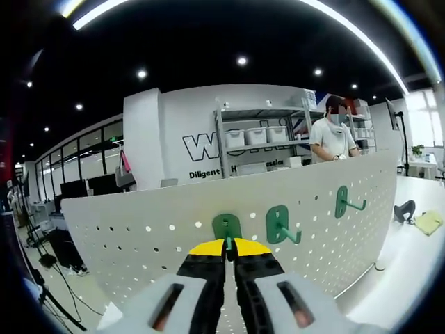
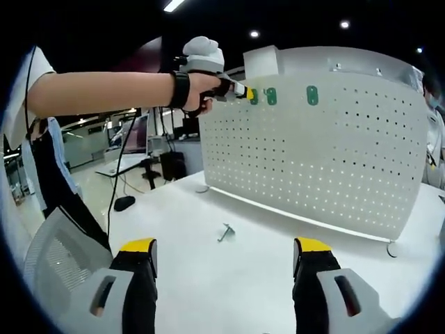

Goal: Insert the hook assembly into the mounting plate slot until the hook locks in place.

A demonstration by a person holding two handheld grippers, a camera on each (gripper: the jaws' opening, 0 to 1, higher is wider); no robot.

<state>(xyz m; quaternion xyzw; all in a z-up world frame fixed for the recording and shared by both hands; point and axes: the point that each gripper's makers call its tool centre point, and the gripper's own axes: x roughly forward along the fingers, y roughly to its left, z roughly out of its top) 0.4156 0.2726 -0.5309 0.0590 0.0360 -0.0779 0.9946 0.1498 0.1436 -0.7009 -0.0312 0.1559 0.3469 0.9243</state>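
Hooks in green sit along the top rows of a white pegboard [image 1: 292,209] that stands upright on a white table [image 2: 208,278]: each has an oval plate against the board and a thin prong sticking out. In the left gripper view, the left gripper [image 1: 230,245] has its yellow-tipped jaws pressed together on the prong of the leftmost hook [image 1: 227,227], whose plate lies flat against the board; a second hook [image 1: 280,225] and a third hook [image 1: 344,201] hang further to the right in the same view. In the right gripper view, a hand [image 2: 198,90] holds that left gripper up at the board's upper left corner, while the right gripper [image 2: 226,254] hangs low over the table with its jaws spread wide and nothing between them. A small metal piece [image 2: 225,232] lies loose on the table in front of the board. Behind the board, shelves [image 1: 261,139] carry white bins, a person [image 1: 332,136] stands beside them, and the wall lettering reads "W" and "Diligent", the rest hidden.
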